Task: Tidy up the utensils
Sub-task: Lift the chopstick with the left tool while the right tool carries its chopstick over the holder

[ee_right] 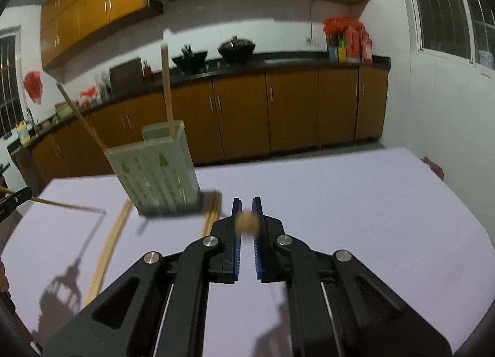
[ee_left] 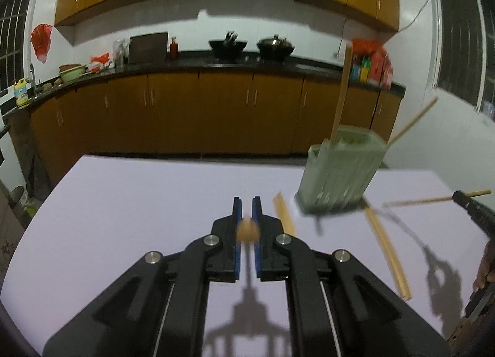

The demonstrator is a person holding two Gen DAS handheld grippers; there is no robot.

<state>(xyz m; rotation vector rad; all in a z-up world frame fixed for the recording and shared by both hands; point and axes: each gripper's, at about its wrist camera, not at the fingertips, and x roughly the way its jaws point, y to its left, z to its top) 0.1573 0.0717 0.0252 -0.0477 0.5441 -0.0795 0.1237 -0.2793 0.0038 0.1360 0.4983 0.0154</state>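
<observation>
A pale green utensil holder (ee_left: 337, 171) (ee_right: 154, 174) stands on the white table with two chopsticks (ee_left: 340, 93) (ee_right: 167, 87) leaning out of it. Loose chopsticks lie flat beside it (ee_left: 386, 251) (ee_left: 284, 213) (ee_right: 108, 248) (ee_right: 212, 211). My left gripper (ee_left: 247, 203) is shut on a chopstick seen end-on (ee_left: 247, 231); it also shows at the left edge of the right wrist view (ee_right: 14, 199) with its chopstick (ee_right: 62, 204). My right gripper (ee_right: 247, 203) is shut on a chopstick end (ee_right: 246, 223); it shows at the right of the left wrist view (ee_left: 464, 199), its chopstick (ee_left: 427, 200) pointing left.
The white table (ee_left: 139, 202) (ee_right: 355, 202) fills the foreground. Behind it run brown kitchen cabinets (ee_left: 201, 109) under a black counter with woks (ee_left: 275, 44) and bottles (ee_right: 349, 44). A white wall with a window (ee_right: 448, 7) is on the right.
</observation>
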